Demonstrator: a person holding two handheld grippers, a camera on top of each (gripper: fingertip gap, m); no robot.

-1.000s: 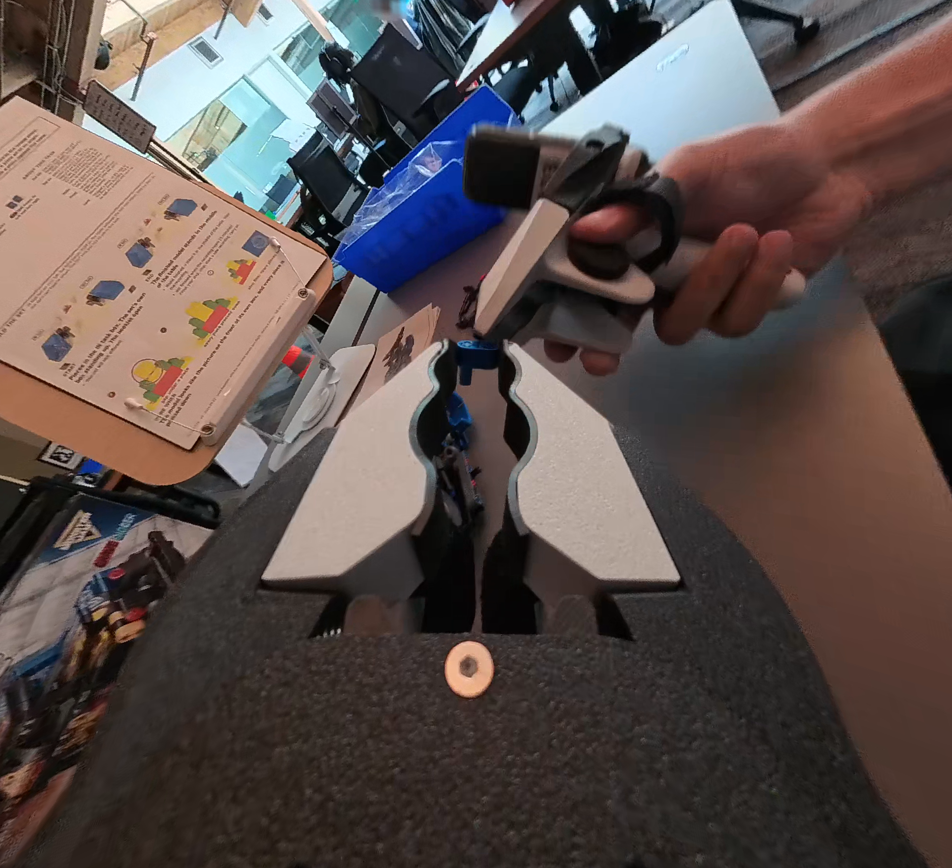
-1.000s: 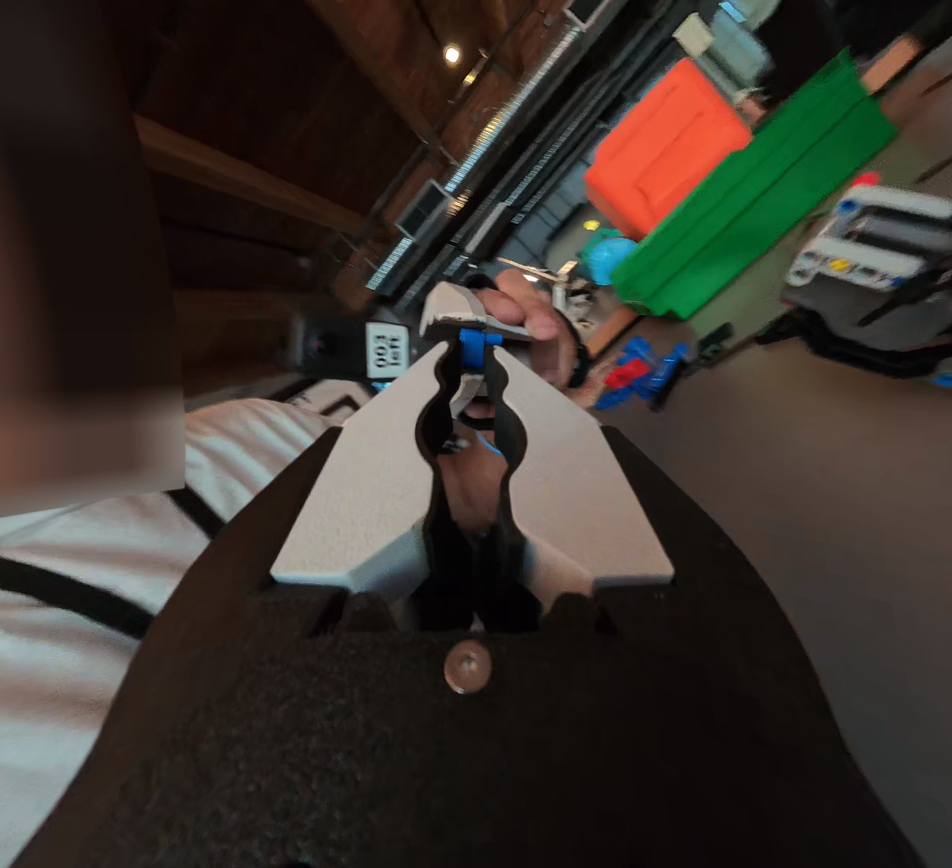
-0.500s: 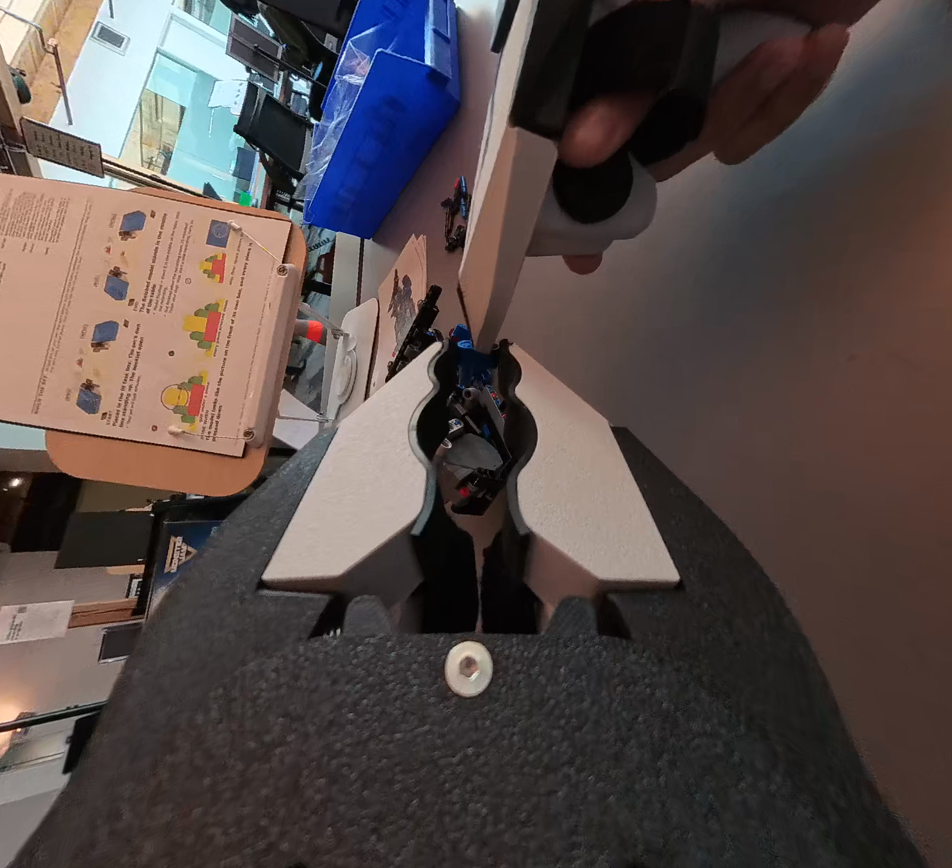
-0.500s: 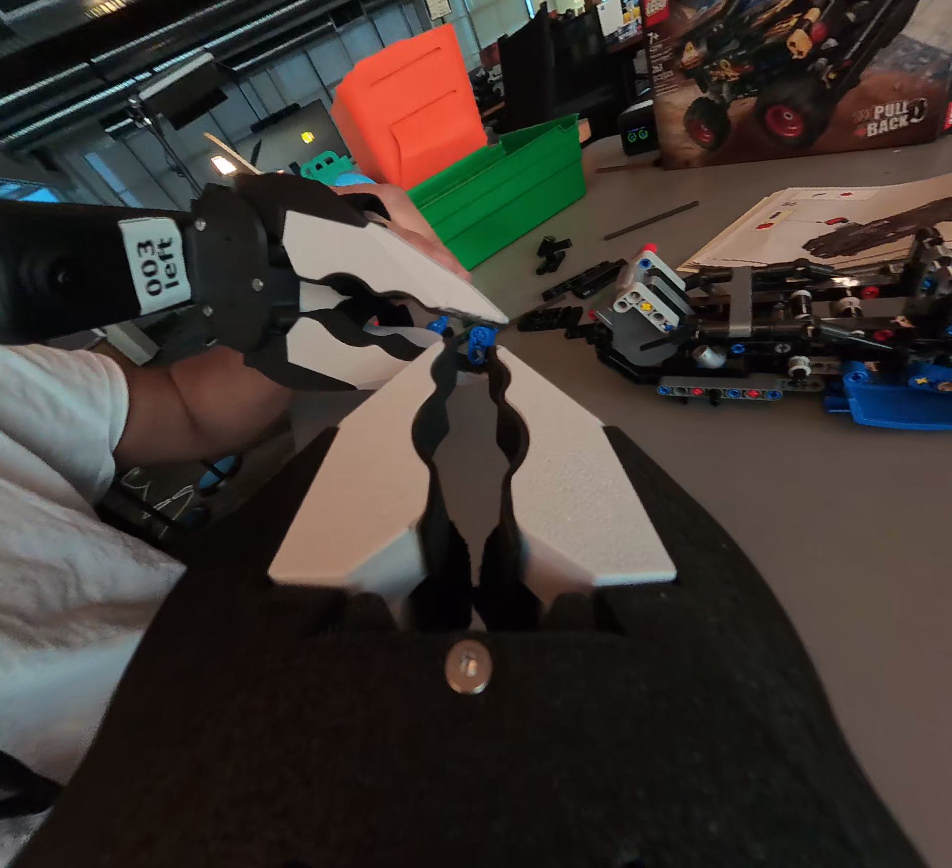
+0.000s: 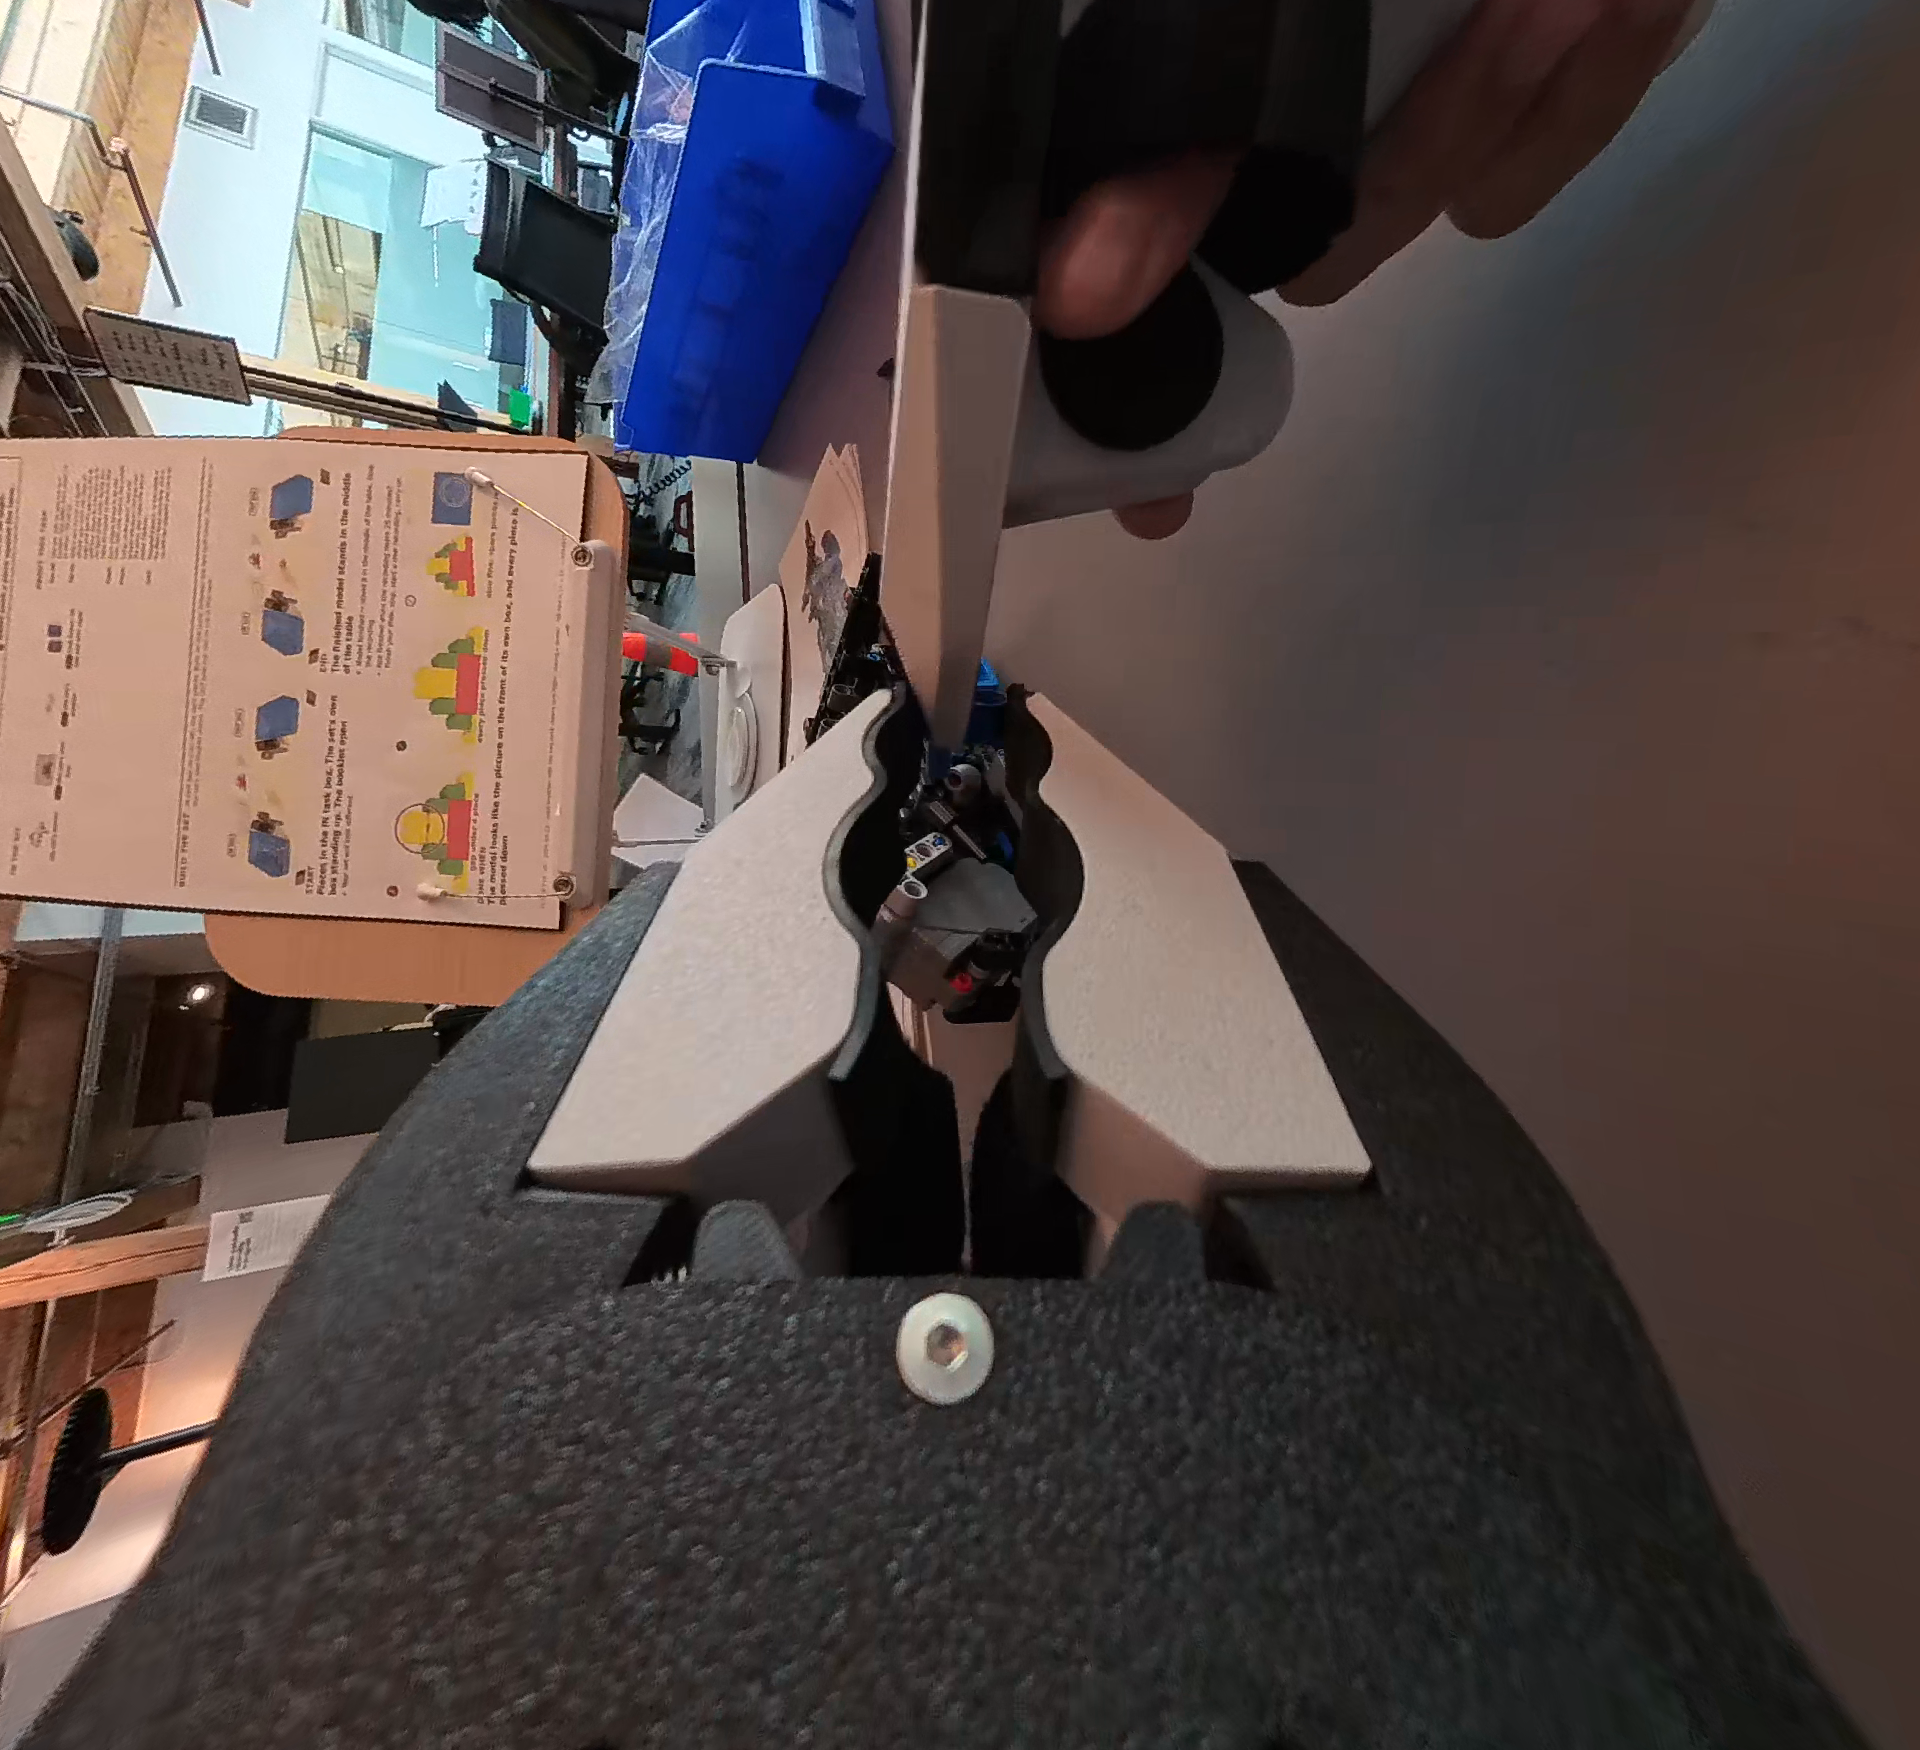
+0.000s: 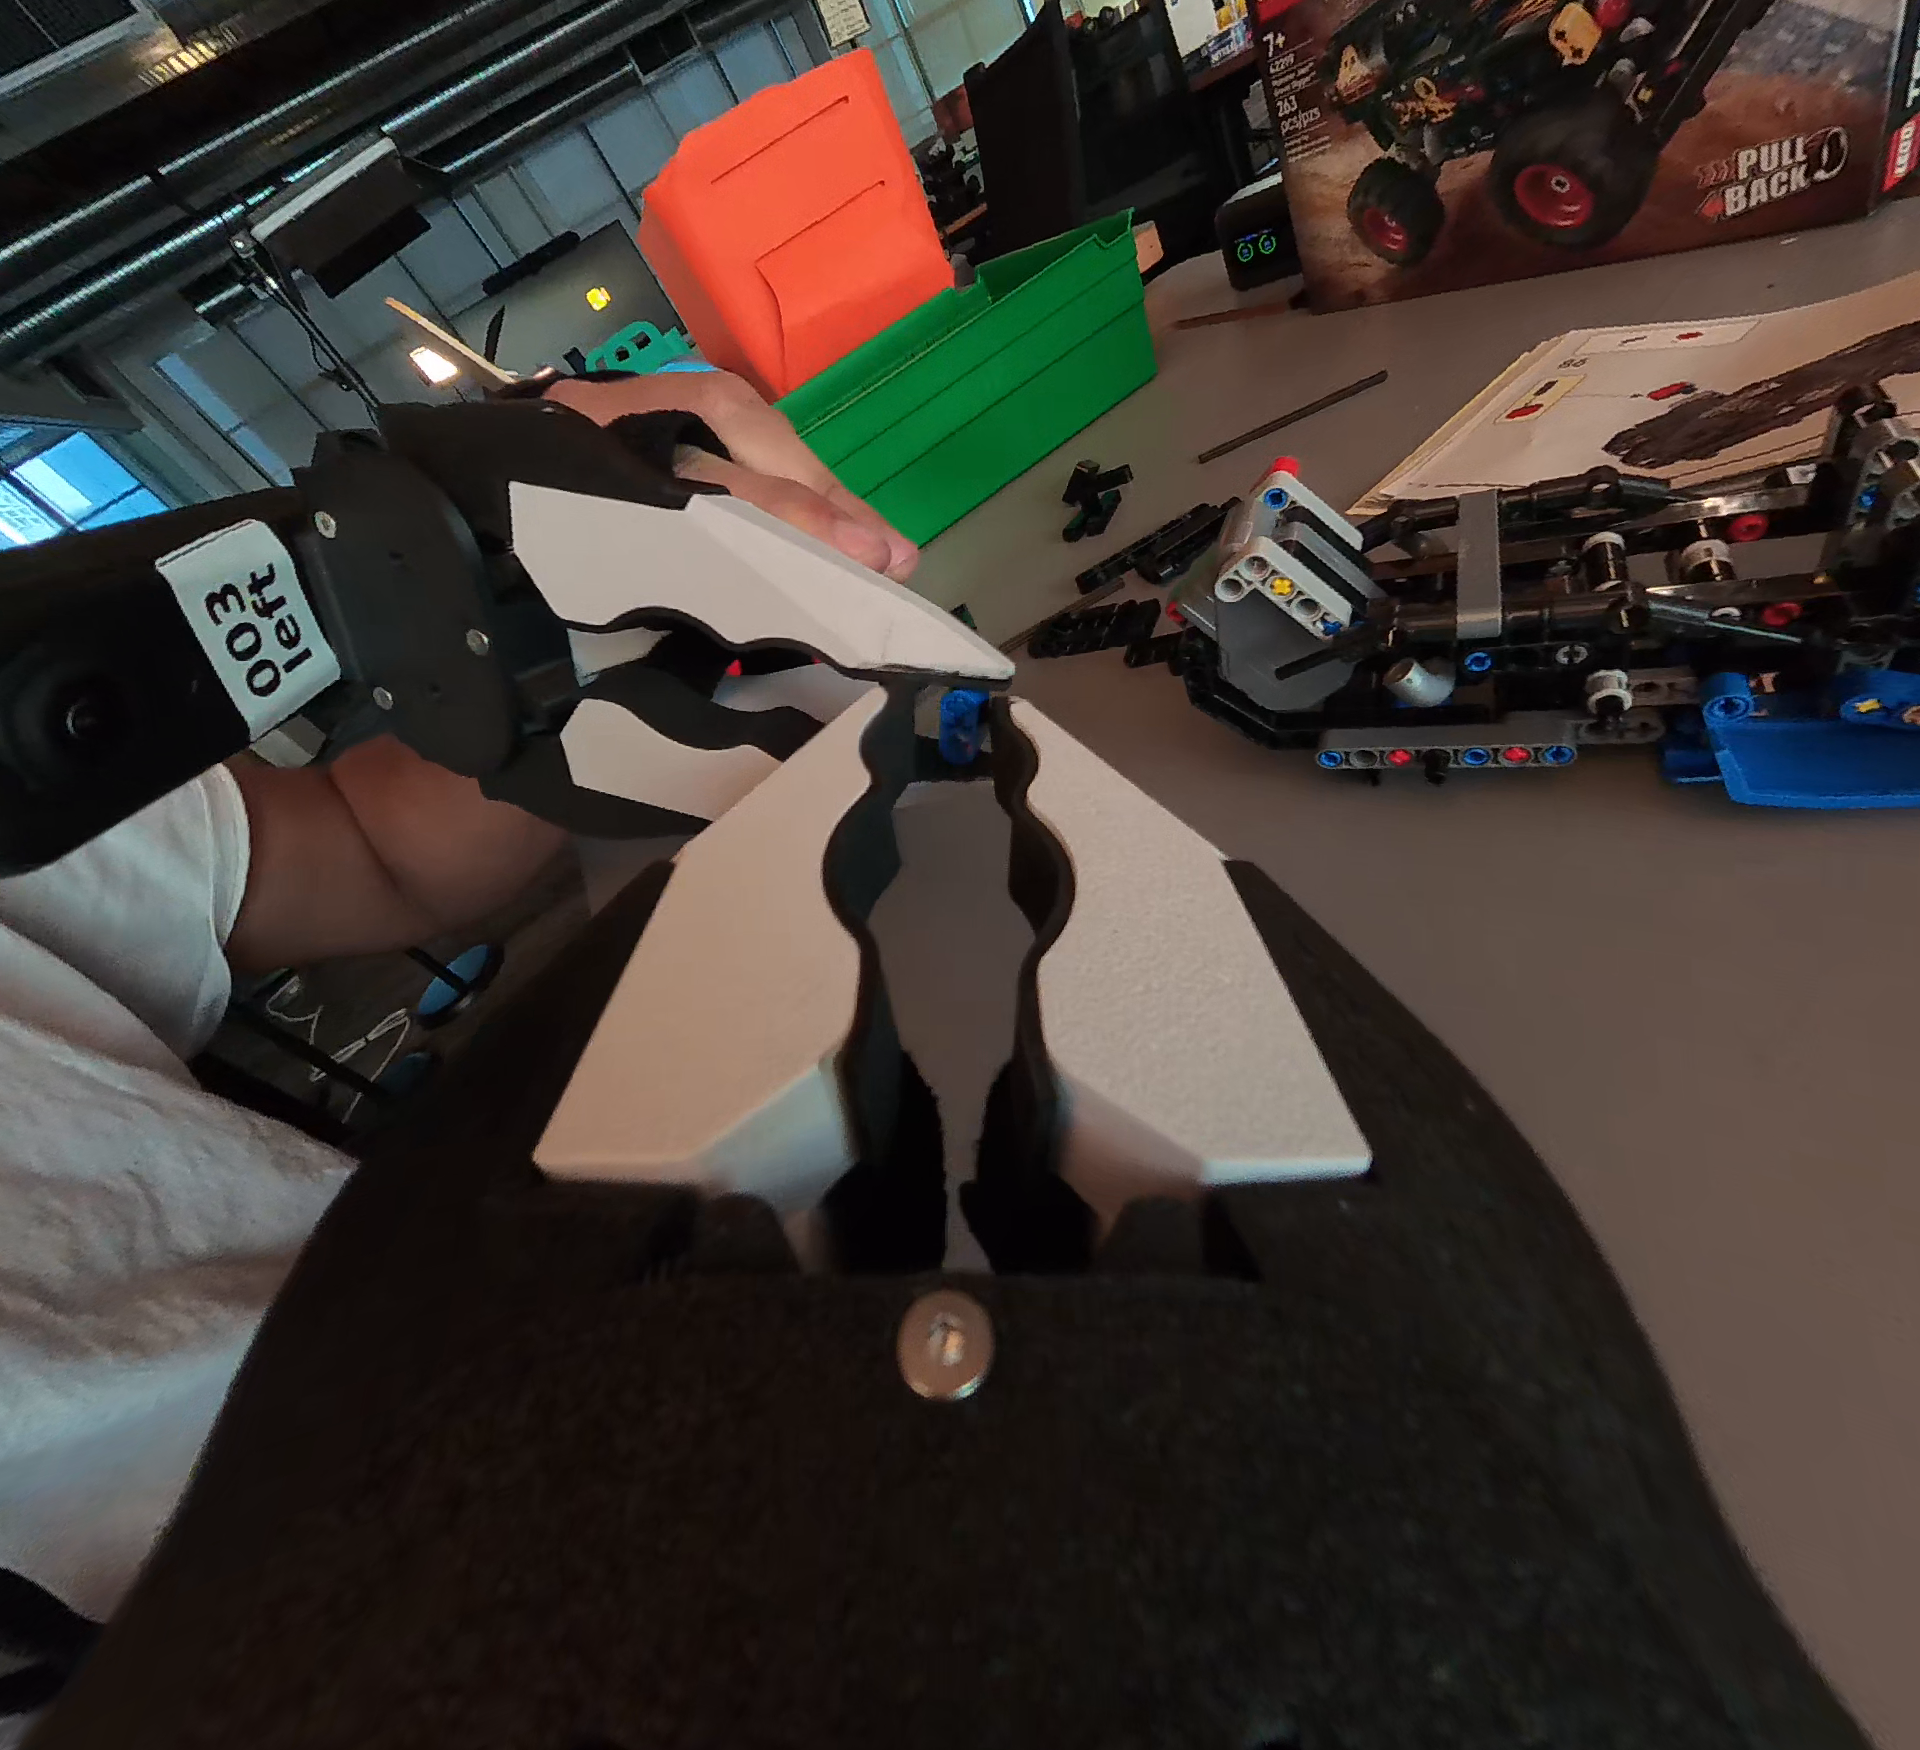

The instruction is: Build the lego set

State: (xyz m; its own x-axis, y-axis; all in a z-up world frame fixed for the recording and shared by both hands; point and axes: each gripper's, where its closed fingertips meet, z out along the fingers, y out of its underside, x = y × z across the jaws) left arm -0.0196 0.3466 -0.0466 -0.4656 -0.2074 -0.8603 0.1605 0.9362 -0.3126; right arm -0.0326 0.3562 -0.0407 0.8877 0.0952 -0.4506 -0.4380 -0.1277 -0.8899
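A small blue Lego piece [image 6: 961, 721] sits between the tips of my right gripper [image 6: 948, 713], which is shut on it above the grey table. My left gripper [image 5: 964, 711] meets it tip to tip and pinches the same blue piece [image 5: 985, 698]. In the right wrist view the left gripper's upper finger [image 6: 790, 588] comes in from the left. In the left wrist view the right gripper's finger [image 5: 940, 557] comes down from above. The part-built black, grey and blue truck chassis [image 6: 1538, 661] lies on the table to the right, and shows through the left gripper's gap [image 5: 951, 931].
The set's box [image 6: 1558, 38] stands at the back right with the open booklet [image 6: 1621, 381] in front of it. A green bin [image 6: 987, 391] and an orange bin [image 6: 790, 225] stand behind. Loose black pieces [image 6: 1132, 547] lie near the chassis. A blue bin [image 5: 748, 173] and an instruction board [image 5: 291, 661] are at the left.
Both grippers swung down from facing the room and now point at the table beside the chassis. They stayed tip to tip on the blue piece.
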